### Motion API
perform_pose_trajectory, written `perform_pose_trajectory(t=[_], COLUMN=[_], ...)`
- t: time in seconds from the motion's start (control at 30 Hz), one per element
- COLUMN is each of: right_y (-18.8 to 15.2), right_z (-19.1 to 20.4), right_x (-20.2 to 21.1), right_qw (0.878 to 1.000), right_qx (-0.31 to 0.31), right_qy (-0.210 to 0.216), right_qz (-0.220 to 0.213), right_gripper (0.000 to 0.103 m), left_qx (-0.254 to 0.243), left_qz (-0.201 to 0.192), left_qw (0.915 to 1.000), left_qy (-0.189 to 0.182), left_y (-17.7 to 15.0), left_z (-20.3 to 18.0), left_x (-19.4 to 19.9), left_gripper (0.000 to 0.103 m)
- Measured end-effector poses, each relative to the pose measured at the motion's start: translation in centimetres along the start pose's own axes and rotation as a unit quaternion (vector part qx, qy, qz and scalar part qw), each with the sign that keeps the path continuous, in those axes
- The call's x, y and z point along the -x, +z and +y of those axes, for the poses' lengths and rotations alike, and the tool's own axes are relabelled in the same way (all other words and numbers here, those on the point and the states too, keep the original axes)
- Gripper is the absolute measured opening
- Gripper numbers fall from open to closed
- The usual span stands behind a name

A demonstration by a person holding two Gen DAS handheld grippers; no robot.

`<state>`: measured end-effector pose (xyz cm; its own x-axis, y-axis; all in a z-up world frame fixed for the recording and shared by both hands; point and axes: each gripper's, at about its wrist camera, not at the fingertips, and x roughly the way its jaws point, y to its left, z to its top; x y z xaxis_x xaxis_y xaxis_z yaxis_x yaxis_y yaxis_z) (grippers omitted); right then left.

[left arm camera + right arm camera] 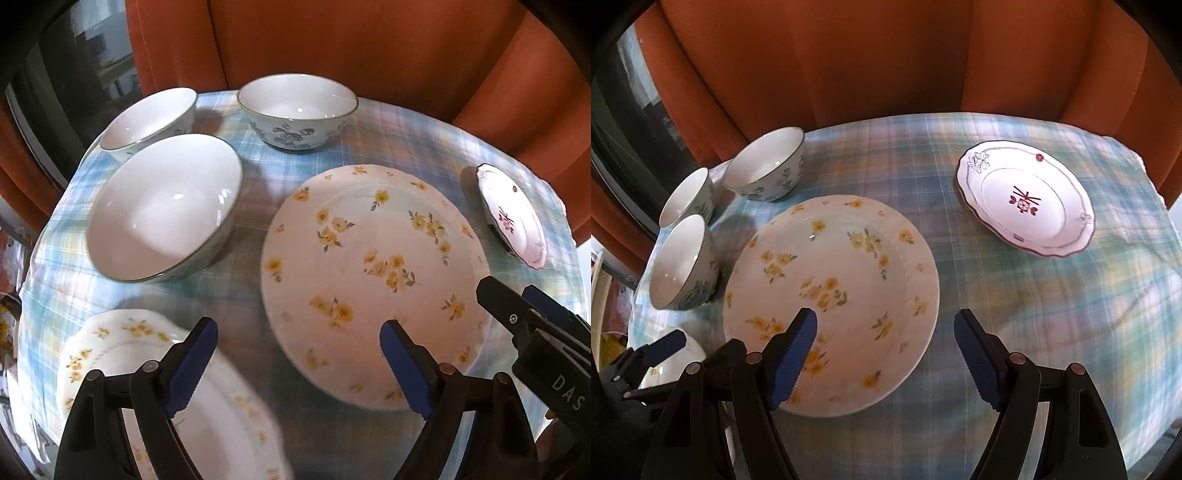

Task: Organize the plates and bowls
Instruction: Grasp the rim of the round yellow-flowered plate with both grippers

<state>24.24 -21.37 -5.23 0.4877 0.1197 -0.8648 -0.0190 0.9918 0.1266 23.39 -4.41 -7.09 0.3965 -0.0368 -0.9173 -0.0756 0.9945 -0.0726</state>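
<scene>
The left gripper (297, 336) stands wide open with nothing between its blue ribbed pads, hovering over the gap between two yellow-flowered plates. The right gripper (884, 328) is likewise spread wide and empty, above the near right rim of the large yellow-flowered plate (834, 291).

That large plate sits mid-table, round, glossy white, with a beaded inner ring. A second yellow-flowered plate (110, 354) with a scalloped edge lies at the near left. Three bowls (162, 206) (297, 107) (147, 118) cluster at the far left, all empty, white inside, with dark rims and blue-grey flowers outside. A smaller scalloped plate (1027, 203) with a maroon motif lies well apart on the right. All rest on a pale blue plaid tablecloth (997, 295).
</scene>
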Motion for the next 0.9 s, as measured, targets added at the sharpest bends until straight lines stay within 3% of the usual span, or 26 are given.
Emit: perform_pose_trajectory(t=[0.33, 0.53, 0.7, 0.9], right_y=[2.5, 3.6, 3.9, 3.4], right_z=[-1.3, -1.4, -1.3, -0.9], right_x=[-4.7, -7.7, -8.9, -8.6], right_qw=[0.999, 0.999, 0.998, 0.999], right_qx=[0.019, 0.018, 0.013, 0.009], right_qy=[0.018, 0.005, 0.021, -0.001], right_qz=[0.025, 0.043, 0.056, 0.053], right_gripper=[0.080, 0.079, 0.066, 0.064], left_qx=[0.014, 0.021, 0.023, -0.007], left_qz=[0.000, 0.012, 0.013, 0.019], left_qw=[0.9994, 0.9984, 0.9978, 0.9984], left_qy=[0.033, 0.051, 0.062, 0.052], left_y=[2.3, 3.2, 3.4, 3.3], left_z=[-1.5, -1.6, -2.0, -2.7], left_x=[-3.5, -5.5, -6.0, -6.0], left_gripper=[0.085, 0.081, 0.082, 0.083])
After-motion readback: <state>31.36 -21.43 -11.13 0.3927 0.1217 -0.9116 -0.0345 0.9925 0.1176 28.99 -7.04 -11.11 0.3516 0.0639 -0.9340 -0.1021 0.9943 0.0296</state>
